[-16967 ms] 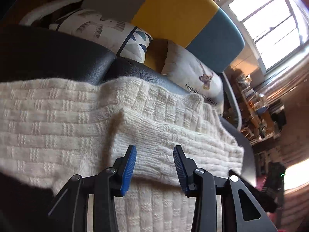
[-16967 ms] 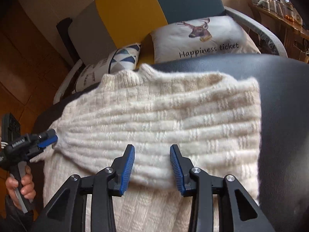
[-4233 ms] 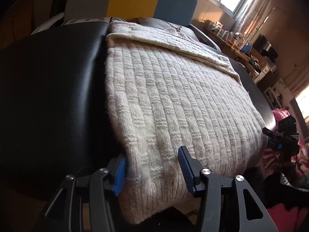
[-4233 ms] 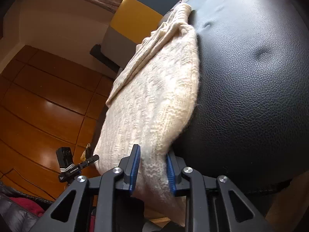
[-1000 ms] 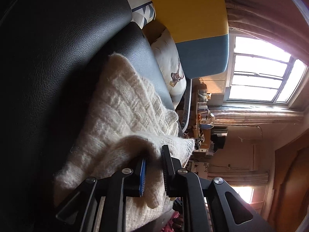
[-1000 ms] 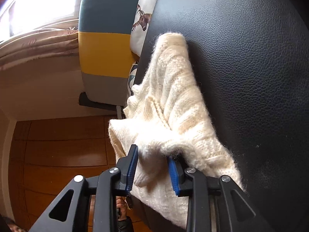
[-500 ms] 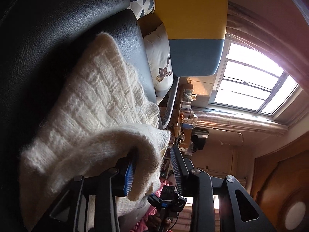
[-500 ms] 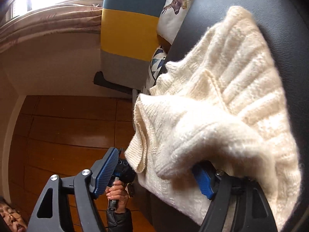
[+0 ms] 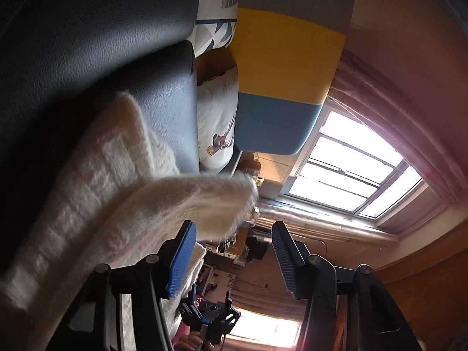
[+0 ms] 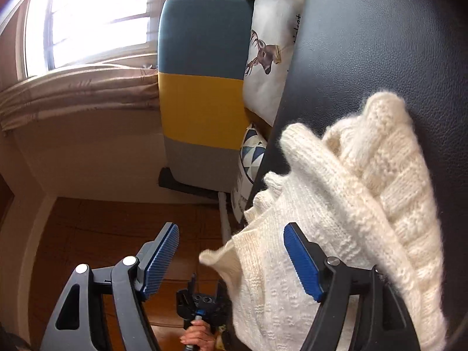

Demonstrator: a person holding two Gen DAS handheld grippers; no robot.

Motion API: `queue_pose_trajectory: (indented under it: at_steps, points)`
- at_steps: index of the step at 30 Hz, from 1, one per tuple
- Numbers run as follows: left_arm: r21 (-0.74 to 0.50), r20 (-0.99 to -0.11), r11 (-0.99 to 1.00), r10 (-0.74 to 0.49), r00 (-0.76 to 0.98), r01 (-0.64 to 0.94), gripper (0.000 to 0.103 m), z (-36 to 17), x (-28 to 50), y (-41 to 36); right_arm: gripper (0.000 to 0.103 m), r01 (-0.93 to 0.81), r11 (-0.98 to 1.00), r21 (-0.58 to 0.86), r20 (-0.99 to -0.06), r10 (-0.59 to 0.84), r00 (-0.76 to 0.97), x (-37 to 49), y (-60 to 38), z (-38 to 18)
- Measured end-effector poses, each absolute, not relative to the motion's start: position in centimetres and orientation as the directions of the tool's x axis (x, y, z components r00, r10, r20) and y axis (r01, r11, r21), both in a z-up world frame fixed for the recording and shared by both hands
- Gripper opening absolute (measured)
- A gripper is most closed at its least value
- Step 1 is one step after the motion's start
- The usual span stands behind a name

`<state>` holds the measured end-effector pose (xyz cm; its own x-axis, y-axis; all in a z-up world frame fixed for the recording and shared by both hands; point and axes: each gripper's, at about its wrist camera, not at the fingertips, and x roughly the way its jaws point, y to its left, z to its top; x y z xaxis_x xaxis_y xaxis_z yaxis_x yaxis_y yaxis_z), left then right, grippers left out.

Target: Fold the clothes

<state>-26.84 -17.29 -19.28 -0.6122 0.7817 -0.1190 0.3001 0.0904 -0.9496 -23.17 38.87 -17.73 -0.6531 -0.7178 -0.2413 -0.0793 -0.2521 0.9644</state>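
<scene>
A cream knitted sweater (image 9: 96,193) lies folded on a black leather surface (image 9: 87,29). In the left wrist view its upper layer ends in a loose flap (image 9: 204,196) just above my left gripper (image 9: 232,259), which is open and holds nothing. In the right wrist view the sweater (image 10: 365,199) fills the right side. One loose corner (image 10: 213,259) pokes between the fingers of my open right gripper (image 10: 231,261), and neither pad presses on it. Each view shows the other gripper low in the frame, the right gripper (image 9: 209,318) and the left gripper (image 10: 201,301), held by a hand (image 10: 199,336).
Past the black surface (image 10: 380,29) stands a chair back in grey, yellow and blue (image 9: 286,73) with a deer cushion (image 9: 216,134) and a triangle-pattern cushion (image 9: 216,23). A bright window (image 9: 351,169) and a wooden floor (image 10: 87,234) lie beyond.
Both grippers, shut on the sweater's edge a second ago, have opened and let it go. The folded layer now rests on the sweater, and both grippers have drawn back a little.
</scene>
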Motion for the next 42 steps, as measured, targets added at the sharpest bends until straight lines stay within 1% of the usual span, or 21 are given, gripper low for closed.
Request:
queue_pose_trajectory:
  at_steps: [1,3,4,5,7,11,15,16,17,18,19,21,22,25,28,31,35,36,39,41,42]
  points:
    - [-0.952,-0.152,0.051,0.776,-0.612,0.301,0.056,-19.0,-26.9,-17.7,0.077,-0.068,-0.313,0.947,-0.283,-0.717,-0.637,-23.0,38.5,-17.2]
    - [-0.946,-0.265,-0.085,0.754,-0.601,0.312,0.058,-18.4,-26.9,-18.5,0.077,-0.041,-0.485,0.873,-0.407,-0.681,-0.608,-22.4,37.4,-15.7]
    - [-0.933,-0.333,-0.168,0.734,-0.592,0.317,0.059,-18.0,-26.9,-18.9,0.077,-0.018,-0.587,0.81,-0.477,-0.64,-0.603,-21.8,37.0,-14.9]
    - [-0.91,-0.408,-0.269,0.706,-0.578,0.314,0.059,-17.6,-26.7,-19.1,0.077,0.015,-0.667,0.745,-0.527,-0.601,-0.601,-21.2,36.4,-14.3]
    - [-0.847,-0.527,-0.453,0.649,-0.548,0.277,0.059,-16.7,-26.3,-19.0,0.077,0.058,-0.79,0.611,-0.604,-0.512,-0.611,-20.0,35.8,-13.2]
    - [-0.722,-0.645,-0.681,0.596,-0.479,0.125,0.059,-15.1,-25.9,-16.5,0.077,0.025,-0.915,0.403,-0.707,-0.329,-0.626,-18.6,36.5,-13.4]
    - [-0.589,-0.727,-0.808,0.535,-0.43,-0.012,0.059,-14.4,-25.8,-13.5,0.077,-0.023,-0.91,0.413,-0.772,-0.337,-0.539,-19.8,37.4,-16.2]
    - [-0.561,-0.743,-0.827,0.521,-0.419,-0.033,0.054,-14.5,-25.8,-12.8,0.077,-0.027,-0.908,0.418,-0.784,-0.346,-0.516,-20.1,37.4,-16.9]
    - [-0.535,-0.76,-0.844,0.504,-0.411,-0.047,0.048,-14.7,-25.6,-12.3,0.077,-0.036,-0.905,0.424,-0.797,-0.354,-0.49,-20.2,37.4,-17.6]
    - [-0.513,-0.774,-0.856,0.489,-0.403,-0.054,0.03,-14.9,-25.4,-12.0,0.077,-0.035,-0.903,0.428,-0.792,-0.356,-0.497,-20.1,37.4,-17.7]
    - [-0.5,-0.784,-0.865,0.478,-0.397,-0.053,0.016,-15.2,-25.1,-11.8,0.077,-0.02,-0.903,0.429,-0.784,-0.361,-0.504,-19.8,37.5,-17.7]
    - [-0.5,-0.787,-0.865,0.472,-0.398,-0.037,0.009,-15.6,-24.3,-12.0,0.077,0.018,-0.908,0.418,-0.786,-0.372,-0.494,-19.3,37.4,-17.8]
    - [-0.521,-0.78,-0.854,0.482,-0.4,-0.014,0.008,-15.8,-23.9,-12.6,0.078,0.038,-0.911,0.411,-0.788,-0.376,-0.487,-19.1,37.3,-17.9]
    - [-0.62,-0.735,-0.782,0.549,-0.399,0.066,0.007,-16.5,-22.5,-14.7,0.078,0.096,-0.936,0.34,-0.828,-0.346,-0.442,-18.3,36.5,-17.7]
    - [-0.648,-0.722,-0.755,0.567,-0.396,0.102,0.007,-17.1,-20.2,-15.6,0.077,0.146,-0.954,0.264,-0.868,-0.301,-0.396,-17.4,35.6,-17.5]
    - [-0.665,-0.712,-0.738,0.582,-0.393,0.114,0.007,-17.3,-17.3,-16.3,0.078,0.145,-0.959,0.245,-0.891,-0.281,-0.356,-15.4,35.4,-17.3]
    - [-0.623,-0.743,-0.776,0.548,-0.384,0.098,0.008,-16.7,-14.0,-16.7,0.077,0.167,-0.961,0.222,-0.916,-0.264,-0.302,-12.0,35.1,-17.0]
    - [-0.604,-0.757,-0.79,0.527,-0.385,0.105,0.013,-16.4,-13.4,-17.0,0.078,0.169,-0.959,0.227,-0.921,-0.268,-0.282,-11.3,35.0,-16.8]
    - [-0.534,-0.788,-0.838,0.444,-0.426,0.114,0.015,-14.3,-12.1,-18.0,0.077,0.234,-0.945,0.227,-0.946,-0.271,-0.178,-10.0,34.2,-16.0]
    - [-0.458,-0.801,-0.884,0.365,-0.474,0.093,0.015,-12.1,-11.5,-17.9,0.076,0.279,-0.94,0.194,-0.953,-0.248,-0.173,-9.4,34.1,-14.6]
    - [-0.433,-0.797,-0.899,0.345,-0.496,0.071,0.016,-11.1,-11.3,-17.6,0.076,0.287,-0.944,0.163,-0.95,-0.228,-0.212,-9.4,34.1,-13.6]
